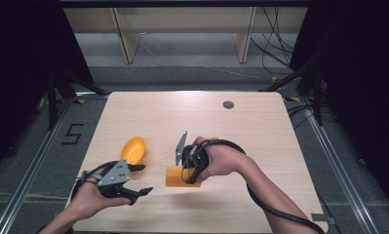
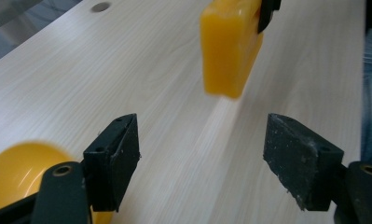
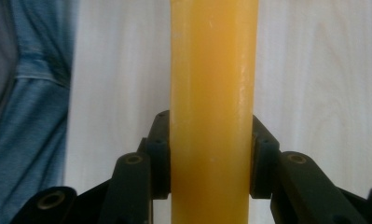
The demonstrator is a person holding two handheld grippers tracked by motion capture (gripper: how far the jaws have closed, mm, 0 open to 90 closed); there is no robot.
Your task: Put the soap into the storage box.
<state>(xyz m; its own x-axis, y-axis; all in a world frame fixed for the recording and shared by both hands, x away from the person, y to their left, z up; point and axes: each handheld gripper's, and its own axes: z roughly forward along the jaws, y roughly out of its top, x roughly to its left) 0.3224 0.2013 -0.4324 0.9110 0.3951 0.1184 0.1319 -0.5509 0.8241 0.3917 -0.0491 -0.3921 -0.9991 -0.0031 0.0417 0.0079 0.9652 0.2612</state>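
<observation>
An orange block [image 1: 177, 177] is held just over the wooden table [image 1: 241, 131], near its middle front. My right gripper [image 1: 189, 171] is shut on it. In the right gripper view the block [image 3: 211, 93] stands between both pads of the right gripper [image 3: 210, 158], which press its flat sides. A rounded yellow-orange fruit-like thing [image 1: 133, 149] lies on the table to the left. My left gripper [image 1: 146, 178] is open near the front left, just below that fruit, pointing toward the block. In the left gripper view, the left gripper [image 2: 202, 154] has nothing between its pads, with the block [image 2: 230, 46] ahead and the fruit [image 2: 16, 172] at lower left.
A small round hole [image 1: 228, 104] sits near the table's far edge. Black stands and cables flank the table on both sides. Blue cloth of the person's clothing [image 3: 34, 116] shows beyond the table edge in the right gripper view.
</observation>
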